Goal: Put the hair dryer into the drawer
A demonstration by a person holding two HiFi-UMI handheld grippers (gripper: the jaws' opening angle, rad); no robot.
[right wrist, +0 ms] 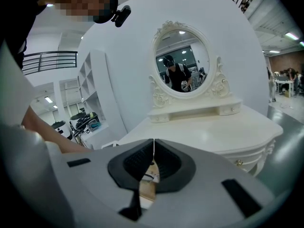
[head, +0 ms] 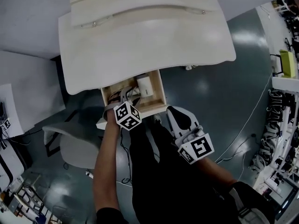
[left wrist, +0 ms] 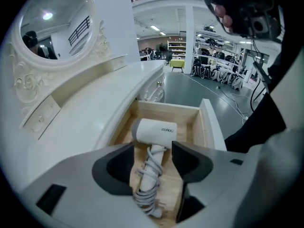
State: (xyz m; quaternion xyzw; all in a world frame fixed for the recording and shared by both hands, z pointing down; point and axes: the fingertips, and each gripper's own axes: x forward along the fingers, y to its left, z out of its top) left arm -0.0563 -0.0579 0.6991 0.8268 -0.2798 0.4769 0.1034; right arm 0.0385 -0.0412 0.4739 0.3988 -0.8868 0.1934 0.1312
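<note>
- The person's bare forearm (head: 104,157) reaches forward and holds the left gripper (head: 120,97) over the open drawer. The cube with black and white square markers (head: 127,115) sits on top of this gripper.
- In the left gripper view, the two dark jaws of the left gripper (left wrist: 153,161) stand apart. The handle of the hair dryer lies between them and lower, with light wood showing on each side of it, so these tongs are open and grip nothing.
- The right gripper (head: 174,111) is held in the air to the right of the drawer, near its front corner and over the grey floor (head: 210,92).
- In its own view, the dark pads of the right gripper (right wrist: 153,148) are pressed together, with only a thin line between them and nothing inside.
- The open drawer of light wood (left wrist: 205,122) is pulled out from under the front edge of the table.
- The white hair dryer with a grey back end (left wrist: 154,130) lies inside the drawer on its bottom. Its body is toward the table and its handle points toward the drawer front.
- The pale grey cord (left wrist: 146,186) is wound around the handle.
- The white dressing table with a curved top (head: 140,36) is behind the drawer.
- At the far edge of the table stands a round mirror in a white carved frame (right wrist: 182,63).
</note>
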